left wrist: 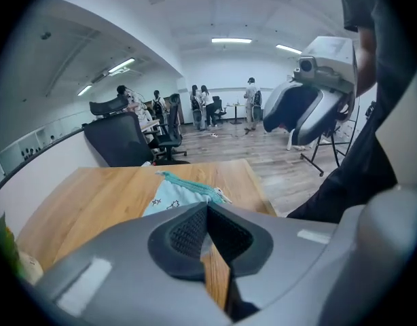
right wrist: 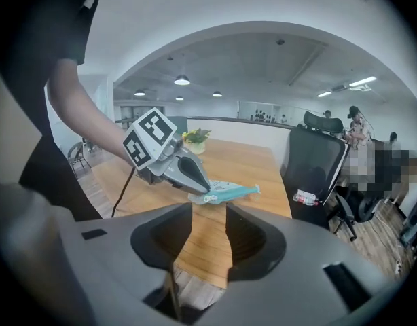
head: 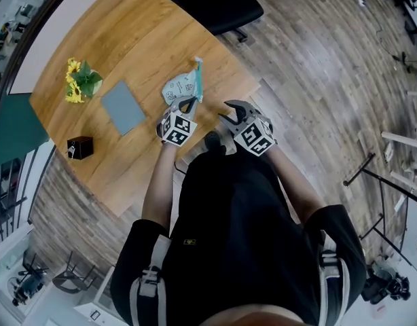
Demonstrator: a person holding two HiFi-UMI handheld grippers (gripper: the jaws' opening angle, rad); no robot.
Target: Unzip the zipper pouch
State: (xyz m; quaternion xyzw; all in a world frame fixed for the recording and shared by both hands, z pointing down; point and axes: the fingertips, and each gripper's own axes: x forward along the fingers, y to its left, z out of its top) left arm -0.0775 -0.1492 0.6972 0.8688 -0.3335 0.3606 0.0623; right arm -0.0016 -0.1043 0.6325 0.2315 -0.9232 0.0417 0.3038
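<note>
Wooden table (head: pixel 134 39), with a pale pouch (head: pixel 180 87) lying near its front edge, teal zipper along one side.
The left gripper (head: pixel 187 103) has its jaws pressed together with nothing between them. Its tip is just by the zipper end of the pouch, and contact cannot be made out. The right gripper (head: pixel 228 112) is off to the side, clear of the pouch, jaws parted and empty, wood showing through the gap. Flowers (head: pixel 79 81), a grey pad (head: pixel 123 107) and a black box (head: pixel 80 147) sit farther left.

A wooden table (head: pixel 127 39) is set on a wood-plank floor (head: pixel 317 60), and a black office chair (head: pixel 222 9) is placed at its far side. The white walls (left wrist: pixel 215 70) are lit by ceiling light strips (left wrist: pixel 231 41).
</note>
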